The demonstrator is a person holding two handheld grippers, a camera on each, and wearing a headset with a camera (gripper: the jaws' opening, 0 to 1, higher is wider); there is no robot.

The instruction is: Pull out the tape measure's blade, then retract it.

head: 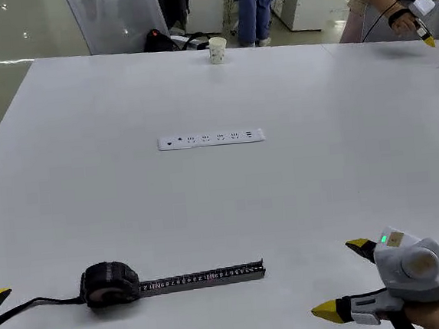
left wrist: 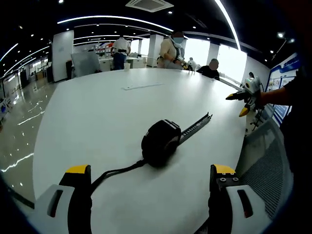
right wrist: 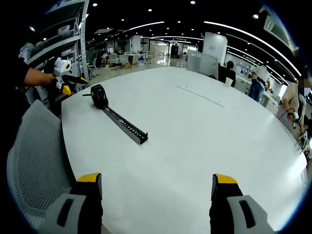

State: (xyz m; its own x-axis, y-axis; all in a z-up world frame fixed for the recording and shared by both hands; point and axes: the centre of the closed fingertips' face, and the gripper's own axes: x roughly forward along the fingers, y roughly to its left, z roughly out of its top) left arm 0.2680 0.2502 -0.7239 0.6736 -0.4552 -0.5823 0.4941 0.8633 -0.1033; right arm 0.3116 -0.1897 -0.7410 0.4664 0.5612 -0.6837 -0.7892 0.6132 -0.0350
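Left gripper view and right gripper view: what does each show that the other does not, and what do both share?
Left gripper view: the tape measure's case sits close, between the open left tool's tips, with its black cord running toward the camera; the right tool is held open at the right. Right gripper view: the blade points its hooked end toward the camera, and shelves stand beyond the left tool. Both: the white table, the blade pulled out flat, the power strip, a mesh chair back.
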